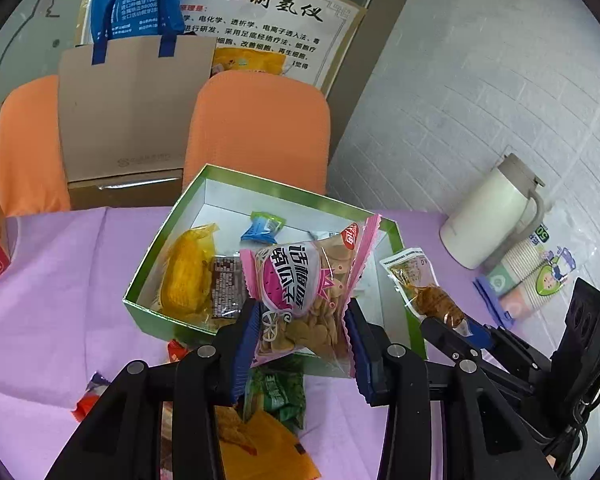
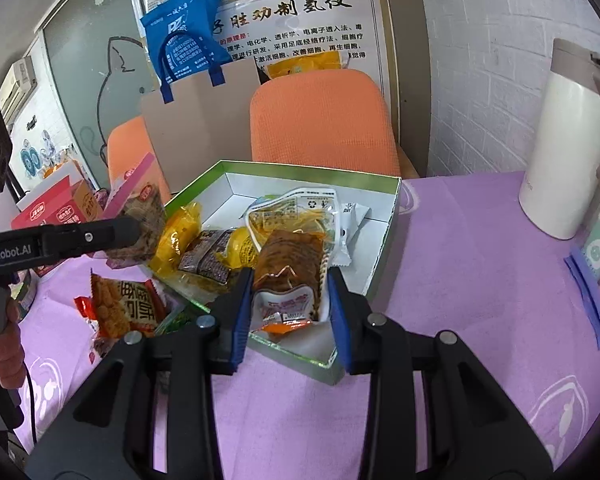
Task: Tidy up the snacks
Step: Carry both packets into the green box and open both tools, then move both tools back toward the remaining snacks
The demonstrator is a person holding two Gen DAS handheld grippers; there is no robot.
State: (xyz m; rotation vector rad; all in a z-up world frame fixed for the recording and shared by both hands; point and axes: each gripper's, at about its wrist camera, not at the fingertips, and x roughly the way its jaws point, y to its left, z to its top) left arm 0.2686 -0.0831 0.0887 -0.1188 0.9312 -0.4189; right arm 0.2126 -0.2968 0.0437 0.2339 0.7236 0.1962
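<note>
The left tool (image 1: 300,332) is closed on a pink packet of seeds (image 1: 304,292), held by its lower end above the near rim of the green box (image 1: 168,220); the right tool (image 2: 290,304) is clamped on a brown snack pouch (image 2: 290,264), likewise raised over the box's near edge. Loose snacks (image 2: 124,308) lie on the table (image 2: 460,280) at about 9 o'clock from the box. Each packet is best carried further in, towards 12 o'clock, over the bare white floor beyond the yellow packet (image 1: 186,276), and lowered before being let go, one tool at a time, so neither packet is dropped onto the rim or knocked by the other.
</note>
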